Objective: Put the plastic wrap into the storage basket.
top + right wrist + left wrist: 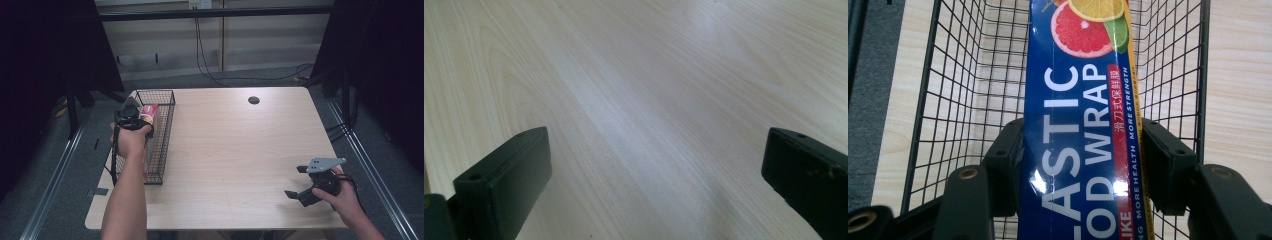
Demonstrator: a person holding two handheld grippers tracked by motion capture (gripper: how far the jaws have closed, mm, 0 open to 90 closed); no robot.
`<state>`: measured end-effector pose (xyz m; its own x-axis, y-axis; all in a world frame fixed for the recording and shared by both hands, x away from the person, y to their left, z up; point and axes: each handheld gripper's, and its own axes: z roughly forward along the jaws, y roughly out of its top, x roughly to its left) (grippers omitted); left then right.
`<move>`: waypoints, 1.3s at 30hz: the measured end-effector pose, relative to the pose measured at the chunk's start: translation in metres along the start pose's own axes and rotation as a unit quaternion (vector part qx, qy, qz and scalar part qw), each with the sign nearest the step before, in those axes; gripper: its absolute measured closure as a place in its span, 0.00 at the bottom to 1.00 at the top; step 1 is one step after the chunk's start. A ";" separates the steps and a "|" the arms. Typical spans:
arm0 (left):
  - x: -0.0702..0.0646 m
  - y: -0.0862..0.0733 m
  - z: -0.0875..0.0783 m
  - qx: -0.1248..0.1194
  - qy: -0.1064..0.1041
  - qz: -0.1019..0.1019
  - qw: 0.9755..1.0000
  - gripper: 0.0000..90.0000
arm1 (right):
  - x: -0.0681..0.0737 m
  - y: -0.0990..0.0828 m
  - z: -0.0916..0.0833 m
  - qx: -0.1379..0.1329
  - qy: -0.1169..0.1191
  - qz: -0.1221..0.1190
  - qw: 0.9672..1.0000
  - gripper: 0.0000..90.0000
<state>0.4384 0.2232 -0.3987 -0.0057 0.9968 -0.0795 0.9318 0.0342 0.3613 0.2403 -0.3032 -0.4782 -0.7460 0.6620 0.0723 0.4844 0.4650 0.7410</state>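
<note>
1. Plastic wrap box [1083,130] sits over the wire basket [948,90], pinched by my left gripper [1083,165] fingers.
2. I should lower it slowly, keeping it straight between the basket walls.
3. I let go once it rests.
4. My right gripper [305,187] waits over the table [235,150], fingers spread.

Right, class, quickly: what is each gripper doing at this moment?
Left gripper: shut on the long blue plastic-wrap box, over the black wire basket.
Right gripper: open, holding nothing, above the pale wooden table.
</note>
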 end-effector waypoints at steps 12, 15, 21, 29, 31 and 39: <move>0.000 -0.001 0.003 0.003 0.002 0.007 1.000 0.47 | 0.000 0.000 0.001 0.001 0.002 -0.001 1.000 0.00; 0.000 -0.001 0.003 0.002 0.005 0.009 1.000 0.47 | 0.000 0.000 0.001 0.001 0.001 -0.002 1.000 0.00; 0.000 -0.002 0.003 0.000 0.002 0.004 1.000 0.46 | 0.000 0.000 0.001 0.001 0.002 -0.003 1.000 0.00; -0.001 -0.002 0.000 0.001 -0.002 0.007 1.000 0.44 | 0.001 0.001 0.002 0.004 0.003 -0.002 1.000 0.00; -0.001 -0.002 -0.002 0.000 -0.001 0.005 1.000 0.43 | 0.001 0.001 0.002 0.004 0.003 -0.006 1.000 0.00; 0.001 -0.003 -0.013 -0.004 -0.014 -0.002 1.000 0.35 | 0.002 0.002 0.002 0.002 0.003 -0.006 1.000 0.00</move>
<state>0.4314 0.2248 -0.3880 0.0012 0.9944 -0.1057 0.9292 0.0380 0.3676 0.2403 -0.3002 -0.4779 -0.7537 0.6538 0.0676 0.4783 0.4750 0.7386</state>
